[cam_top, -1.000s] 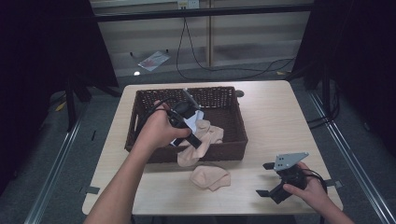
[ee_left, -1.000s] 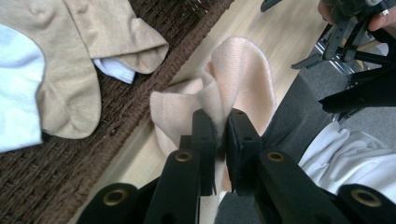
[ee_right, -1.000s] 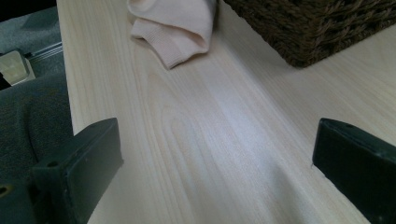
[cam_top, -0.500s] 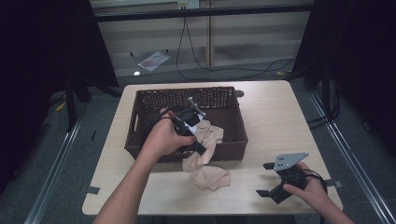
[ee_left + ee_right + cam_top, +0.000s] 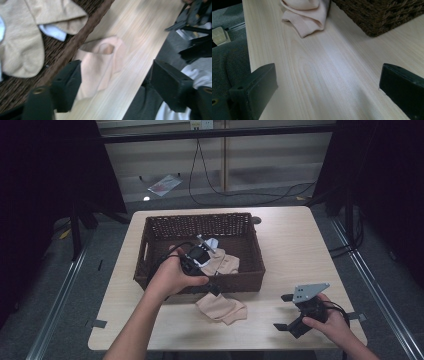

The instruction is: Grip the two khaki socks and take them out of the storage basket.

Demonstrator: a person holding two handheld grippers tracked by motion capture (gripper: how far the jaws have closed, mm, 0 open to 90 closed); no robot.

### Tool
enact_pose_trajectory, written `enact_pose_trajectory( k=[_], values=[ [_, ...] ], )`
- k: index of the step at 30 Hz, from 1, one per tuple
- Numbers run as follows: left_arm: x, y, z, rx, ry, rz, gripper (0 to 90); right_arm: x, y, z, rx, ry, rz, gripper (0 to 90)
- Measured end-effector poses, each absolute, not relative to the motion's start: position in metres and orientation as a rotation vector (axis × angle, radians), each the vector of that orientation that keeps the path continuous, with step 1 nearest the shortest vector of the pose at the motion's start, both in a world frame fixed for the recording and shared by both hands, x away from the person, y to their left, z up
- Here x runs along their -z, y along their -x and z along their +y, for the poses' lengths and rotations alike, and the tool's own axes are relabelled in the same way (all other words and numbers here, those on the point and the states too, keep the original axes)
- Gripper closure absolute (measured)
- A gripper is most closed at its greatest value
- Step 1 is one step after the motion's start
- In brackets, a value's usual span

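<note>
A pale pink sock [image 5: 220,307] lies crumpled on the wooden table [image 5: 300,250], just in front of a dark wicker basket [image 5: 150,250]. My left gripper [image 5: 212,282] hangs over the basket's front rim, pointing down at the sock. Its jaws have just been opening and stand wide, with nothing pinched. In the left gripper view the sock [image 5: 100,65] lies below the left gripper [image 5: 116,82], beside the basket rim [image 5: 82,35]. My right gripper [image 5: 284,312] rests open near the table's front right. In its own view the right gripper [image 5: 327,85] faces the sock [image 5: 308,12] and the basket [image 5: 382,15].
Beige socks [image 5: 225,262] lie inside the basket; the left gripper view shows them [image 5: 22,50] with a white piece [image 5: 53,32] underneath. Cables and a packet [image 5: 162,182] lie on the floor beyond the table. The table's front edge is close to the right gripper.
The left gripper came down and forward over the basket's front rim and opened. The pink sock it was lifting over the rim now lies on the table. The right gripper stayed put.
</note>
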State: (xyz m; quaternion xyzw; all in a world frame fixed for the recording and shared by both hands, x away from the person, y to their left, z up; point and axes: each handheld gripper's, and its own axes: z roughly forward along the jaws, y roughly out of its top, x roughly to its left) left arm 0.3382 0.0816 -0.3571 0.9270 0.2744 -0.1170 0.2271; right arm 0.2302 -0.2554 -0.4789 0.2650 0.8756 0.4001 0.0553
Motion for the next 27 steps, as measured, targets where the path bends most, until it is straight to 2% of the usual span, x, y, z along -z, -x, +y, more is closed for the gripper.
enact_pose_trajectory(
  k=[14,27],
  values=[
    [0.389,-0.321,0.103,0.239,-2.554,0.744,14.4,0.48,-0.23,-0.254,-1.212,-0.799,2.663,0.9],
    [0.423,-0.302,0.102,0.192,-2.55,0.7,13.6,0.481,-0.23,-0.254,-1.209,-0.801,2.664,0.9]
  ],
)
